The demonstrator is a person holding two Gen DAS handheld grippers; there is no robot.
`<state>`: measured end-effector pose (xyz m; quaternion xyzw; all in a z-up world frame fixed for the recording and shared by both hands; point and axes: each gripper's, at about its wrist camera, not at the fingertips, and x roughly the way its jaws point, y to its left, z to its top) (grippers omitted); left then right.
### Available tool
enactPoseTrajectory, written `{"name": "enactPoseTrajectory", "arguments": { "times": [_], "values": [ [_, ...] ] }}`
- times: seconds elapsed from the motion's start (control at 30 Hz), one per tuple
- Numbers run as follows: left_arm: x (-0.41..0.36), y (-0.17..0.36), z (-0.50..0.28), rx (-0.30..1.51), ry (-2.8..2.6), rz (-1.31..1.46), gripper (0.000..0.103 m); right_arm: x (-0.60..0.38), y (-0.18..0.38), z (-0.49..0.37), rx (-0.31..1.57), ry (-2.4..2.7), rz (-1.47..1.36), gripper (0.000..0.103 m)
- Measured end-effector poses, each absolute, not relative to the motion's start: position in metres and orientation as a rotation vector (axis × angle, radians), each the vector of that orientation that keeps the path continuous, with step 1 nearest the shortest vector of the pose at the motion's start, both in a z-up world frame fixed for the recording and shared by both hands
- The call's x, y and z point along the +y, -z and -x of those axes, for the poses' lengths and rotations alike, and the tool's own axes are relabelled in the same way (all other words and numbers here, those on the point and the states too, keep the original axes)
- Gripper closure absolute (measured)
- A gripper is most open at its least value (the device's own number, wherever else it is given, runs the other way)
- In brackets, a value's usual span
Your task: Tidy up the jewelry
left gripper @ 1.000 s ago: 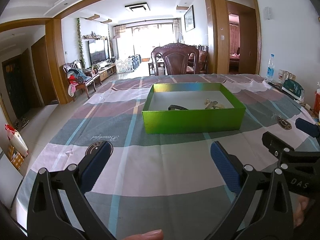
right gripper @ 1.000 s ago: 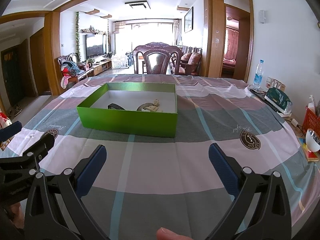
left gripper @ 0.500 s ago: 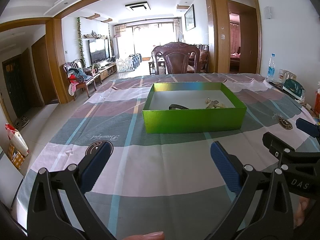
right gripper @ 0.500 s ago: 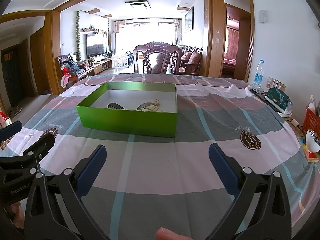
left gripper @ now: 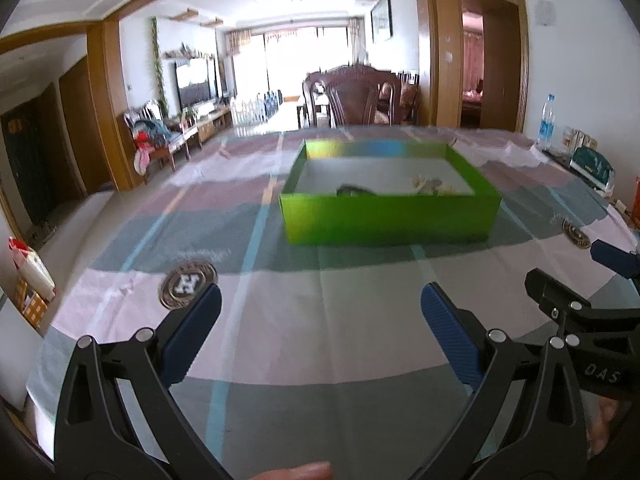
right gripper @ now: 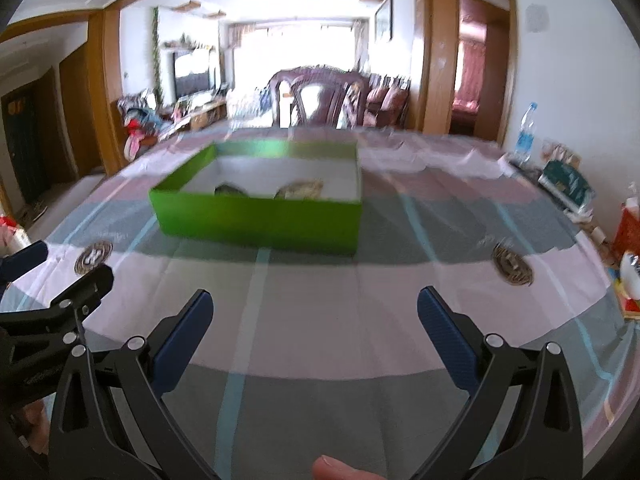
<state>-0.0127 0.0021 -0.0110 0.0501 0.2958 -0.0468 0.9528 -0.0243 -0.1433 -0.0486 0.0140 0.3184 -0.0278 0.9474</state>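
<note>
Both grippers idle, nothing grasped: left gripper (left gripper: 320,312) has its fingers spread wide over bare tablecloth (left gripper: 320,352) at the bottom of the left wrist view, and right gripper (right gripper: 314,316) is likewise spread and empty at the bottom of the right wrist view. Each tool also shows at the other view's lower edge, so they sit side by side. Green box (left gripper: 390,224) is center frame in the left view, center-left in the right view, well apart from both sets of fingertips. Inside it: a dark curved piece (left gripper: 354,190) toward the left, and a pale gold cluster of jewelry (left gripper: 434,185) toward the right, both on the white floor against the near wall. Frames are motion-blurred, so I can't tell piece types or count. No loose jewelry visible on the cloth. Judgement: either the pieces are already collected in the box and only sorting inside it remains, or nothing has been touched yet; can't tell which. Next step would need reaching over the near wall.
</note>
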Motion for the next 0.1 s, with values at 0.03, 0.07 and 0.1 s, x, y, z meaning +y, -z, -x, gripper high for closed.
{"name": "enactPoseTrajectory", "arguments": {
  "times": [0.03,0.07,0.1],
  "values": [
    [0.002,0.019,0.006,0.631,0.097,-0.100,0.004,-0.143,0.056,0.018,0.687,0.045,-0.027,0.003],
    [0.001,0.029,-0.001,0.665,0.099,-0.099,0.004,-0.143,0.062,0.012,0.717,0.042,-0.022,0.003],
    [-0.001,0.038,-0.007,0.700,0.100,-0.102,0.004,-0.143,0.069,0.006,0.753,0.043,-0.011,0.003]
  ]
}}
